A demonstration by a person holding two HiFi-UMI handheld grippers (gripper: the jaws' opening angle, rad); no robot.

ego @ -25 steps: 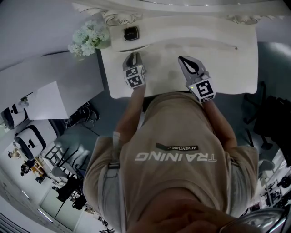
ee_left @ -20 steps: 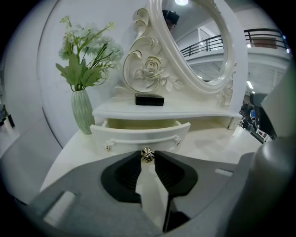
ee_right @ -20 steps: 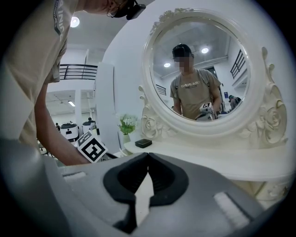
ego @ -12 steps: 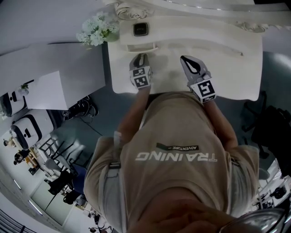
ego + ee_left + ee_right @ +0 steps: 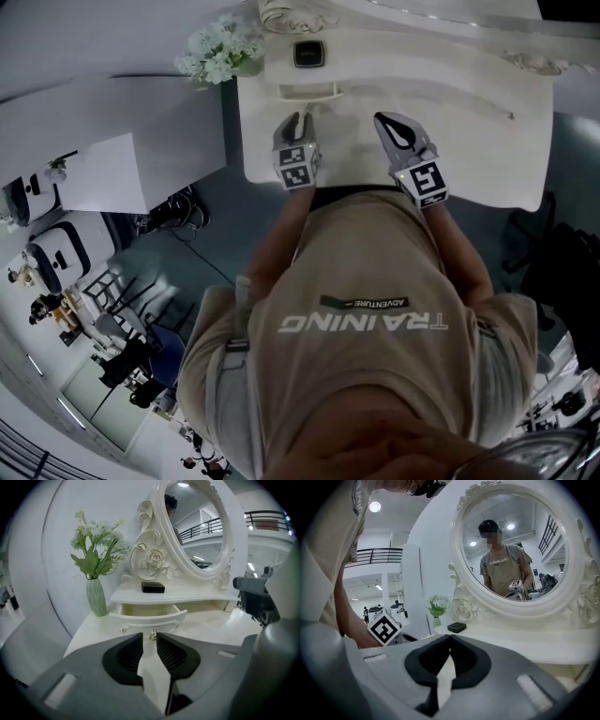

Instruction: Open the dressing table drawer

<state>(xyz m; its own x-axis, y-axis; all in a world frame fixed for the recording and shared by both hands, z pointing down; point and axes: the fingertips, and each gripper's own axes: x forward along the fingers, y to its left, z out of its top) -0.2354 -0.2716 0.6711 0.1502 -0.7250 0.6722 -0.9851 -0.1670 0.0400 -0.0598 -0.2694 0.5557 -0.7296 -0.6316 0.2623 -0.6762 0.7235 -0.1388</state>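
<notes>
The white dressing table [image 5: 469, 141] has a small drawer [image 5: 309, 92] under its shelf. The drawer stands pulled out, and its inside shows in the left gripper view behind the curved front [image 5: 150, 619]. A small metal knob [image 5: 152, 633] sits at the middle of that front. My left gripper [image 5: 296, 116] [image 5: 150, 637] points straight at the knob, jaws a narrow gap apart, the knob just at their tips. My right gripper [image 5: 394, 120] [image 5: 450, 637] hovers over the tabletop to the right, shut and empty.
A black box [image 5: 308, 53] [image 5: 153, 587] lies on the shelf above the drawer. A green vase of flowers [image 5: 220, 49] [image 5: 96, 597] stands at the table's left corner. The oval mirror [image 5: 515, 550] rises behind. A grey table [image 5: 112, 141] adjoins on the left.
The head view has drifted, so the table sits further right. The drawer shows slightly further out than one second ago. The left gripper stays at its front; the right gripper holds its place.
</notes>
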